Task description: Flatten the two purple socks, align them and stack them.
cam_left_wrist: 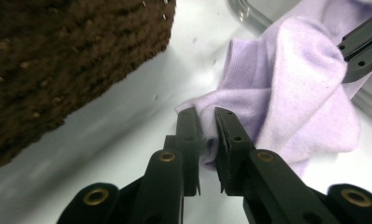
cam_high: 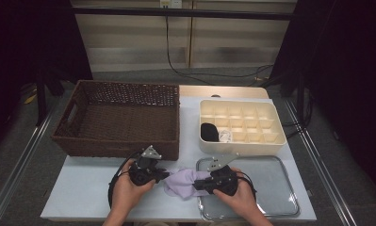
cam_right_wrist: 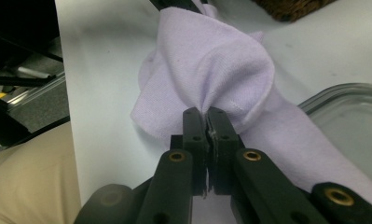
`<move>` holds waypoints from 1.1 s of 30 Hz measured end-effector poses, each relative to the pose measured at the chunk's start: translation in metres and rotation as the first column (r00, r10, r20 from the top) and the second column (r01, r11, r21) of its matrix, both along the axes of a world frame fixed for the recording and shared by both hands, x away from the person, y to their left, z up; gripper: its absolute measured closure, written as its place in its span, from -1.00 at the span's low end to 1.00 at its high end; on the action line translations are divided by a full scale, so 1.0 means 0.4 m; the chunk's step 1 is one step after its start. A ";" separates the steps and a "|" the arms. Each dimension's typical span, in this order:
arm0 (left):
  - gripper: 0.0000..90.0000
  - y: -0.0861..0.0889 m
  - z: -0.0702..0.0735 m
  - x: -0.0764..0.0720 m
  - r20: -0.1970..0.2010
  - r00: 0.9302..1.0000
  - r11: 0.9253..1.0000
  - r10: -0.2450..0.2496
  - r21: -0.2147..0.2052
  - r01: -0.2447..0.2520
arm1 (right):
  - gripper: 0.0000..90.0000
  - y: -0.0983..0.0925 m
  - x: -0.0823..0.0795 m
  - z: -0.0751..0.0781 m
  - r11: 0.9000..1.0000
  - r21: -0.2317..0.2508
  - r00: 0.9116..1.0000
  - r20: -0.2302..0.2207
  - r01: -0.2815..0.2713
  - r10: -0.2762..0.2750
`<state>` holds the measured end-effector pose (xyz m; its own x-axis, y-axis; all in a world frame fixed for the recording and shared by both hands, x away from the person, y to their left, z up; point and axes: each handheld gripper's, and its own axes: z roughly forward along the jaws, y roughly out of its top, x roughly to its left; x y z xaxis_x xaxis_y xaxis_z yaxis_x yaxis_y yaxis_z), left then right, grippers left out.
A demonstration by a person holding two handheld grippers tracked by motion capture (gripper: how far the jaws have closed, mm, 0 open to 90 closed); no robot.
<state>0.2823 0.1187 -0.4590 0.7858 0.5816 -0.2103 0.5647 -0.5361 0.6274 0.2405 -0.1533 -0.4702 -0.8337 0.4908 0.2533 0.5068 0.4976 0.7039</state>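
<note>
Left gripper: high view, held in the person's left hand at the near edge of the table, jaws pointing right at the lilac cloth.
Right gripper: high view, in the right hand, jaws pointing left into the same cloth from its other side.
Lilac cloth, high view: bunched on the white table cover between the two grippers, its right end touching the rim of the metal tray.
Wicker basket: high view, behind the left gripper, on the left half of the table.
Cream divided box: high view, behind the tray; a black item sits in its near-left compartment with a small pale item just beside it.
Left gripper, own view: jaws narrowed with a fold of the lilac cloth between the tips; a slim gap remains below the tips, and both pads meet the fabric edge.
Other gripper, left gripper view: one black jaw comes in at the right edge, against the cloth.
Basket wall, left gripper view: fills the upper left, apart from the cloth.
Right gripper, own view: jaws pressed together, pinching a gathered pleat of the lilac cloth.
Tray rim, right gripper view: at the right, with the cloth's tail lying across it.
Table cover, right gripper view: bare white surface left of the cloth.
</note>
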 end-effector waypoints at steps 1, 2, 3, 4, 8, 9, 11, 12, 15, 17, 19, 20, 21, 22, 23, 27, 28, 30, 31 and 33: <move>0.81 0.003 0.006 0.000 0.017 1.000 1.000 0.012 -0.016 -0.012 | 0.95 -0.003 0.001 0.005 1.000 0.002 1.000 0.008 0.005 -0.005; 0.81 0.007 0.014 0.000 0.026 0.999 0.999 0.022 -0.036 -0.021 | 0.95 -0.008 0.004 0.011 1.000 0.008 1.000 0.018 0.012 -0.012; 0.81 0.012 0.021 0.001 0.040 0.999 0.998 0.034 -0.060 -0.031 | 0.95 -0.013 0.008 0.019 1.000 0.014 0.999 0.025 0.022 -0.022; 0.81 0.015 0.027 0.002 0.053 0.997 0.996 0.049 -0.082 -0.045 | 0.95 -0.020 0.013 0.026 0.999 0.021 0.999 0.035 0.031 -0.031; 0.81 0.019 0.043 0.008 0.096 0.991 0.986 0.092 -0.149 -0.077 | 0.95 -0.049 0.036 0.059 0.996 0.050 0.994 0.079 0.072 -0.076; 0.81 0.016 0.040 0.010 0.106 0.990 0.985 0.096 -0.153 -0.079 | 0.95 -0.055 0.040 0.065 0.995 0.056 0.992 0.087 0.082 -0.087; 0.81 0.002 0.027 0.012 0.092 0.992 0.988 0.083 -0.138 -0.070 | 0.93 -0.062 0.048 0.066 0.995 0.047 0.992 0.089 0.089 -0.093; 0.80 -0.004 0.019 0.010 0.083 0.994 0.989 0.074 -0.130 -0.063 | 0.91 -0.065 0.051 0.060 0.994 0.043 0.992 0.077 0.096 -0.099; 0.79 -0.016 -0.002 0.000 0.064 0.997 0.995 0.054 -0.090 -0.048 | 0.83 -0.079 0.045 0.034 0.995 0.029 0.994 0.046 0.100 -0.101; 0.78 -0.018 -0.009 -0.008 0.057 0.998 0.998 0.040 -0.060 -0.037 | 0.81 -0.091 0.038 0.024 0.994 0.016 0.994 0.027 0.110 -0.110; 0.77 -0.017 -0.011 -0.016 0.053 0.998 0.998 0.039 -0.046 -0.036 | 0.74 -0.105 0.035 0.028 0.992 0.012 0.991 0.031 0.129 -0.129; 0.77 -0.018 -0.011 -0.019 0.056 0.998 0.999 0.037 -0.041 -0.035 | 0.74 -0.114 0.034 0.033 0.990 0.021 0.990 0.028 0.139 -0.140; 0.76 -0.018 -0.011 -0.021 0.053 0.998 0.999 0.029 -0.031 -0.027 | 0.71 -0.122 0.035 0.037 0.988 0.034 0.987 0.034 0.154 -0.155; 0.76 -0.019 -0.011 -0.023 0.049 0.998 0.999 0.026 -0.023 -0.025 | 0.69 -0.127 0.038 0.042 0.985 0.039 0.985 0.037 0.169 -0.170; 0.76 -0.019 -0.011 -0.024 0.046 0.999 1.000 0.023 -0.016 -0.022 | 0.65 -0.130 0.041 0.047 0.985 0.039 0.984 0.040 0.170 -0.171; 0.76 -0.021 -0.015 -0.027 0.038 0.999 1.000 0.005 0.010 -0.006 | 0.59 -0.108 0.067 0.060 0.983 0.035 0.983 0.040 0.178 -0.180; 0.76 -0.021 -0.016 -0.028 0.041 0.999 1.000 0.001 0.015 -0.002 | 0.57 -0.095 0.075 0.061 0.984 0.030 0.983 0.038 0.177 -0.178; 0.76 -0.024 -0.020 -0.028 0.037 0.999 1.000 -0.011 0.030 0.010 | 0.51 -0.065 0.090 0.060 0.985 0.027 0.985 0.035 0.168 -0.169; 0.76 -0.024 -0.020 -0.029 0.039 0.999 0.999 -0.010 0.031 0.008 | 0.49 -0.051 0.098 0.059 0.985 0.028 0.985 0.019 0.171 -0.171; 0.76 -0.025 -0.021 -0.029 0.033 0.999 1.000 -0.010 0.026 0.009 | 0.48 -0.023 0.113 0.050 0.986 0.019 0.987 0.005 0.163 -0.163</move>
